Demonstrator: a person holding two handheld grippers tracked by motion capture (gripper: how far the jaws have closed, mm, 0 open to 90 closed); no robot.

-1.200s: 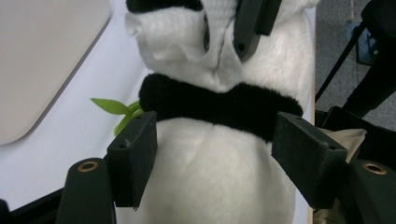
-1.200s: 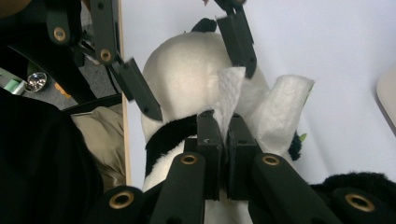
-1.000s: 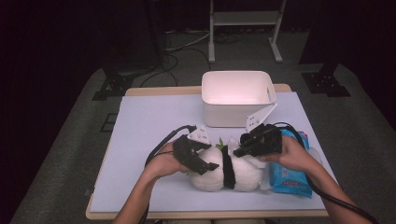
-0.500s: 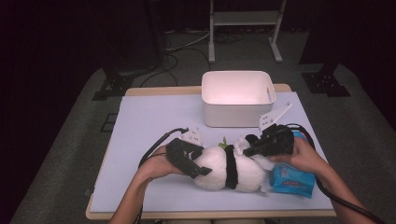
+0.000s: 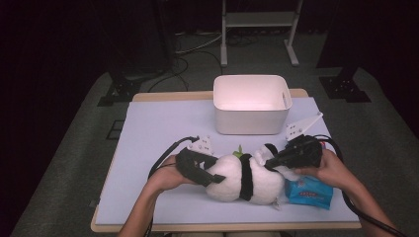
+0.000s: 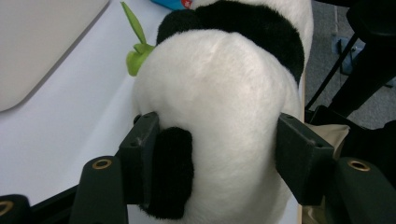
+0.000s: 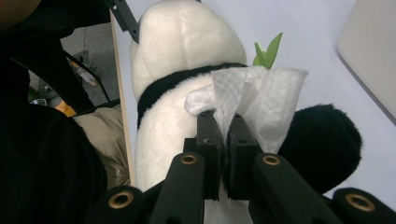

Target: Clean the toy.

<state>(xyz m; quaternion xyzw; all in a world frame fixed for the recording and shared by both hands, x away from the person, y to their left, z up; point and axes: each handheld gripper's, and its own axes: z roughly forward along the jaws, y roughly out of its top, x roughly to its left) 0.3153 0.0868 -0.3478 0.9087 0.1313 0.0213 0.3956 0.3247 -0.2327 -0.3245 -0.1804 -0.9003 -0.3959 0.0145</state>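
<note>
A black-and-white panda plush point(image 5: 242, 180) lies on its side on the pale table cover point(image 5: 158, 128), near the front edge. My left gripper point(image 5: 210, 175) has just been closing; its pads point(image 6: 140, 158) now press on both sides of the panda's white head point(image 6: 224, 93). A green leaf point(image 6: 135, 51) sticks out behind the head. My right gripper point(image 5: 269, 163) hangs over the panda's body, shut on a white wipe point(image 7: 266, 93). The wipe droops against the plush point(image 7: 182, 46) beyond the jaws point(image 7: 226, 126).
A blue pack of wipes point(image 5: 309, 192) lies right of the panda, under the right hand. An open white bin point(image 5: 252, 103) stands at the back of the table. Cables trail from both grippers. Dark stands and floor surround the table.
The left gripper's jaws have narrowed onto the panda's head. The right hand with the wipe has drifted a little to the right and toward the table's front edge.
</note>
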